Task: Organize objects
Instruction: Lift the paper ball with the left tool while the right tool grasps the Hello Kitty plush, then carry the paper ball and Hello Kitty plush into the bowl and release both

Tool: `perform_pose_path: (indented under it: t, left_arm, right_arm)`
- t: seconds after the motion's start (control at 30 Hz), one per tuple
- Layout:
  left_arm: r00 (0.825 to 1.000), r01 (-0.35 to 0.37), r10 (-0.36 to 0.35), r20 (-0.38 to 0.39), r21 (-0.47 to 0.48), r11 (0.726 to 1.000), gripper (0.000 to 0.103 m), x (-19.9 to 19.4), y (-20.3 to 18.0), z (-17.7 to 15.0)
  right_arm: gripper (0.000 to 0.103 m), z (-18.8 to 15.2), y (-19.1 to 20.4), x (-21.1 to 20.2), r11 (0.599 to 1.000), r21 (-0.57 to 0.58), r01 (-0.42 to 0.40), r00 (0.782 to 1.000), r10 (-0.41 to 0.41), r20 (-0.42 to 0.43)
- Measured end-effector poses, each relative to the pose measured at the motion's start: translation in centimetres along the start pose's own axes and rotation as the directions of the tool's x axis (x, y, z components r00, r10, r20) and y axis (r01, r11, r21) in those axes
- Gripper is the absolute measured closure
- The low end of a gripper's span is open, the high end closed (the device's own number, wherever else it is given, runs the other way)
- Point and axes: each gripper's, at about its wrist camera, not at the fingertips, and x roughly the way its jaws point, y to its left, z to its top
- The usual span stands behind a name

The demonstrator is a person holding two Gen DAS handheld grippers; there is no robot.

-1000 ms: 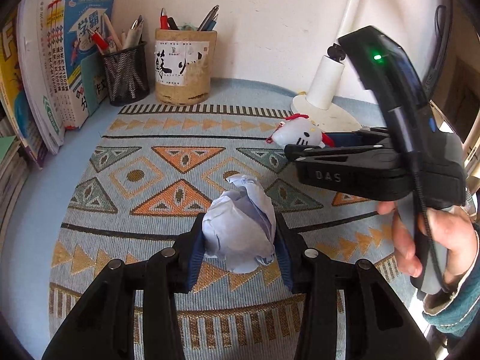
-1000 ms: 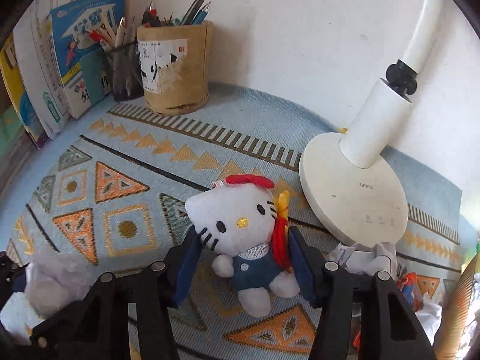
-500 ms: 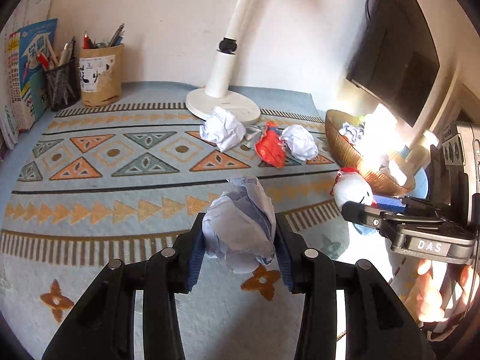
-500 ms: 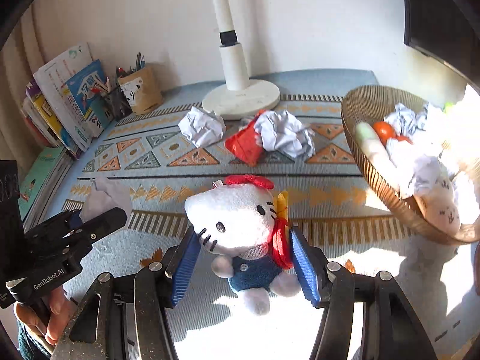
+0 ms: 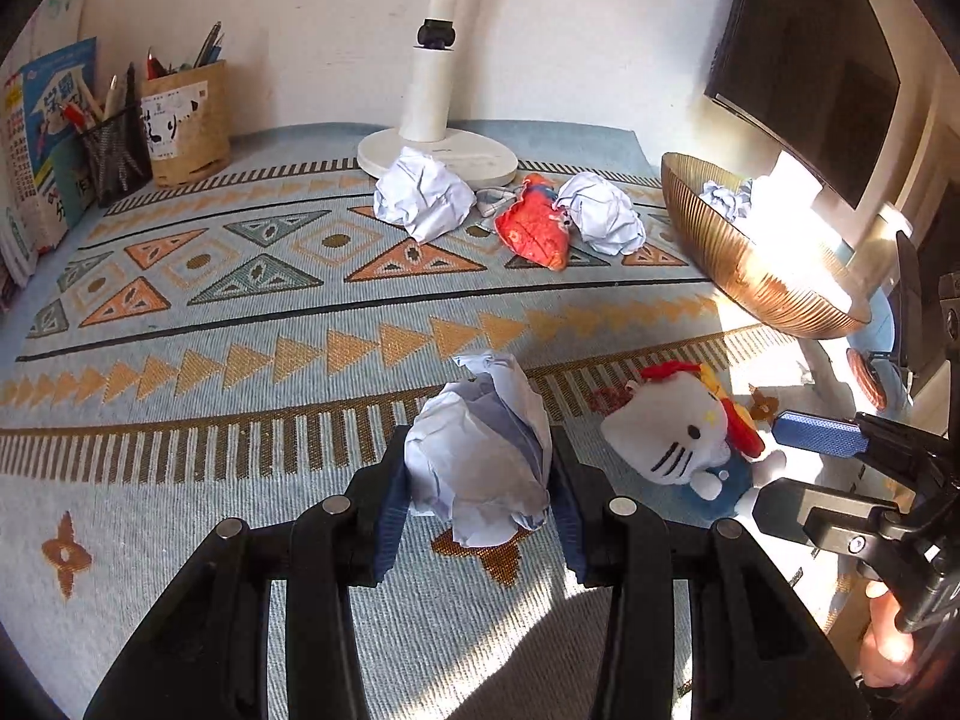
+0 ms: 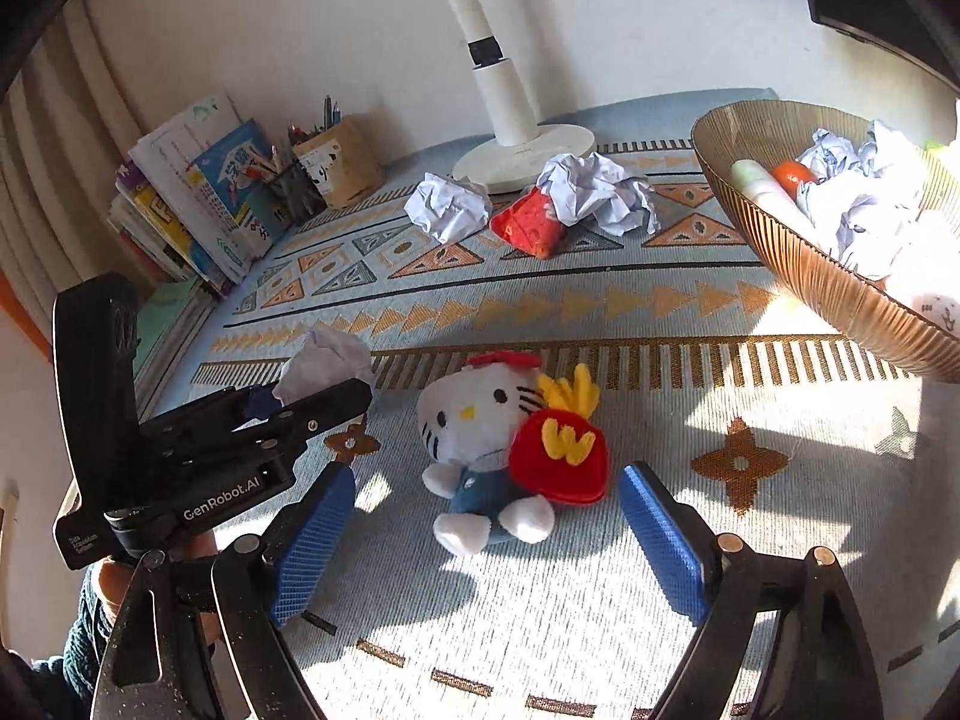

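My left gripper (image 5: 480, 474) is shut on a crumpled white paper ball (image 5: 480, 450), held above the patterned mat; it shows at the left of the right wrist view (image 6: 327, 363). A Hello Kitty plush (image 6: 480, 450) with a red fries pouch lies on the mat between the blue pads of my right gripper (image 6: 486, 531), which is open and not touching it. The plush also shows in the left wrist view (image 5: 684, 432), with the right gripper (image 5: 798, 468) beside it. A ribbed golden bowl (image 6: 798, 264) at the right holds paper balls and small items.
Two more paper balls (image 5: 423, 192) (image 5: 603, 213) and a red pouch (image 5: 534, 231) lie by the white lamp base (image 5: 438, 153). Pen holders (image 5: 186, 120) and books (image 5: 36, 138) stand at the back left. A dark monitor (image 5: 804, 60) hangs at the right.
My right gripper opened and let go of the plush, which now lies on the mat near the front. Both grippers moved back from the far left; the left still holds the paper ball.
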Motion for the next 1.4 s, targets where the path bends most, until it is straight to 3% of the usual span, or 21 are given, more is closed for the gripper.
perform_pose_path:
  t: [0.2,0.37,0.43,0.47,0.63,0.77,0.9,1.0,1.13,1.23,1.4]
  left_arm:
    - [1.0,-0.011,0.011,0.002,0.035,0.999,0.063,0.0,-0.6,-0.1]
    - [1.0,0.008,-0.008,0.001,0.007,1.0,0.063,0.0,-0.2,0.0]
    - [1.0,0.017,-0.017,-0.003,0.002,1.0,0.063,0.1,-0.1,0.1]
    - [1.0,0.019,-0.019,-0.004,0.001,1.0,0.063,0.1,-0.1,0.0]
    - [1.0,0.01,-0.01,-0.007,0.0,1.0,0.063,0.1,-0.2,0.0]
    - [1.0,0.004,-0.004,-0.003,0.0,1.0,0.063,0.0,-0.5,0.2]
    - [0.998,0.057,-0.057,0.027,0.008,0.998,0.064,-1.3,-1.9,2.5]
    - [0.989,0.099,-0.107,0.106,0.076,0.992,0.064,-3.4,-4.7,6.2]
    - [0.969,0.147,-0.182,0.168,0.199,0.969,0.064,-4.1,-10.2,11.4]
    - [0.96,0.167,-0.218,0.174,0.268,0.949,0.064,-2.5,-14.1,14.4]
    - [0.955,0.255,-0.283,0.089,0.243,0.936,0.064,3.3,-17.5,17.2]
  right_arm:
    - [0.013,-0.4,0.4,1.8,0.998,-0.02,0.065,0.997,-0.065,-0.035]
    - [0.014,0.0,-0.3,3.0,0.998,0.014,0.065,0.997,-0.064,-0.033]
    - [0.023,0.3,-0.2,3.4,0.997,0.012,0.082,0.996,-0.081,-0.026]
    - [0.038,0.4,0.1,3.5,0.995,-0.005,0.097,0.995,-0.097,-0.018]
    - [0.055,0.1,0.7,3.5,0.99,-0.039,0.133,0.991,-0.133,0.004]
    - [0.058,0.2,0.0,2.5,0.997,0.01,0.081,0.997,-0.081,0.016]
    - [0.058,1.3,-0.3,-0.9,0.994,0.019,0.104,0.991,-0.105,0.086]
    - [0.057,3.6,-1.5,-5.8,0.989,0.044,0.143,0.966,-0.15,0.211]
    - [0.057,7.3,-6.2,-12.2,0.963,0.18,0.199,0.903,-0.252,0.348]
    - [0.057,9.6,-10.3,-14.4,0.917,0.295,0.27,0.857,-0.369,0.361]
    - [0.057,12.0,-15.6,-14.1,0.877,0.39,0.282,0.853,-0.415,0.316]
